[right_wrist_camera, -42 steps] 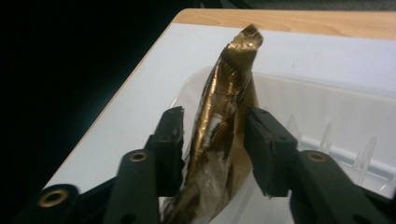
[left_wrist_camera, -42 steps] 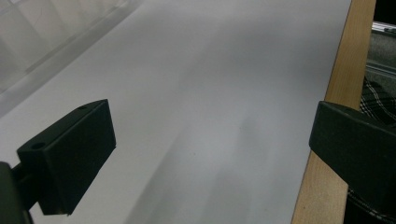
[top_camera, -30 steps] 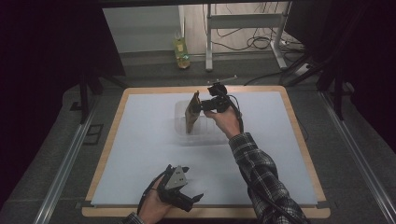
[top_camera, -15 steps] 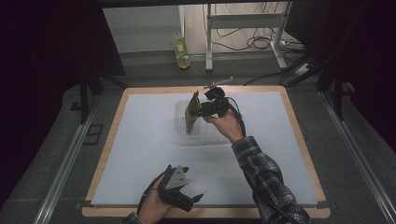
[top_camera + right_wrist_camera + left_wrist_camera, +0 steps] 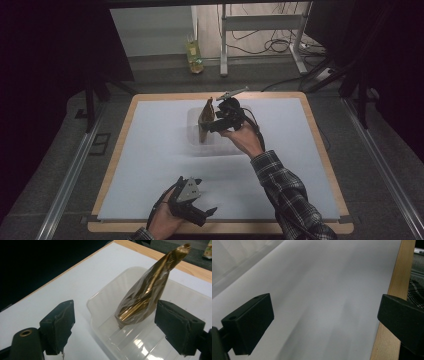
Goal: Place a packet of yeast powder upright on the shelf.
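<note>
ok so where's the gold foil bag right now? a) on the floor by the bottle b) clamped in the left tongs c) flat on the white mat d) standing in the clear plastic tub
d: the gold foil bag stands tilted in the clear plastic tub, between the open right tongs, which are not touching it.

A clear plastic container [image 5: 200,135] sits on the surface [image 5: 150,150], toward the far middle, and a foil pouch [image 5: 205,120] stands in it, tilted. The right gripper [image 5: 216,122] hovers just beside the pouch on its right, fingers [image 5: 58,325] spread either side of it. The left gripper [image 5: 200,212] sits well apart, at the near edge, left of the sleeve [image 5: 290,195]
</note>
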A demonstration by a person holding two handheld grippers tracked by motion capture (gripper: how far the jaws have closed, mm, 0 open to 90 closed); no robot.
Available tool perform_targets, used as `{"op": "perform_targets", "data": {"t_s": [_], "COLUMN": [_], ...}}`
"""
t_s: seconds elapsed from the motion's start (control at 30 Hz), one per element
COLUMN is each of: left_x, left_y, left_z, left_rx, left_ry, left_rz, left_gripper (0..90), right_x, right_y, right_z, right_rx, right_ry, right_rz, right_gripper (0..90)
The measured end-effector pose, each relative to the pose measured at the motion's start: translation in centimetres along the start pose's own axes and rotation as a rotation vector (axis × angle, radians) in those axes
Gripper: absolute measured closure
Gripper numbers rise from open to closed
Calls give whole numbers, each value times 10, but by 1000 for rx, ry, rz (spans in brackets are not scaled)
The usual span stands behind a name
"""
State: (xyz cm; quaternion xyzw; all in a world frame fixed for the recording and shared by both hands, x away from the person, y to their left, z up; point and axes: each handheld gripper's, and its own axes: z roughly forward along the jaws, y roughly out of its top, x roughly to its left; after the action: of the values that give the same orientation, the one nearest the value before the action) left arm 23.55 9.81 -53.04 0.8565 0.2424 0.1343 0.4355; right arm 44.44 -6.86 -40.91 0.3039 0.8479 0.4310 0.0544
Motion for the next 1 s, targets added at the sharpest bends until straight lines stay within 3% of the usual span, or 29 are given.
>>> {"op": "perform_targets", "data": {"t_s": [0.2,0.73,1.0], "left_x": [1,3,3], "left_y": [0,0,0], "left_z": [0,-3,-4], "left_rx": [0,-21,-26], "left_ry": [2,-9,-8], "left_rz": [-3,-14,-22], "left_gripper": [4,5,7], "right_x": [8,21,24], "right_y": [-6,-21,-30], "right_z": [-3,-15,-25], "right_rx": [16,-2,-4], "right_ry": [8,10,-11], "right_rz": [-51,-100,-134], "right_gripper": [113,63,44]}}
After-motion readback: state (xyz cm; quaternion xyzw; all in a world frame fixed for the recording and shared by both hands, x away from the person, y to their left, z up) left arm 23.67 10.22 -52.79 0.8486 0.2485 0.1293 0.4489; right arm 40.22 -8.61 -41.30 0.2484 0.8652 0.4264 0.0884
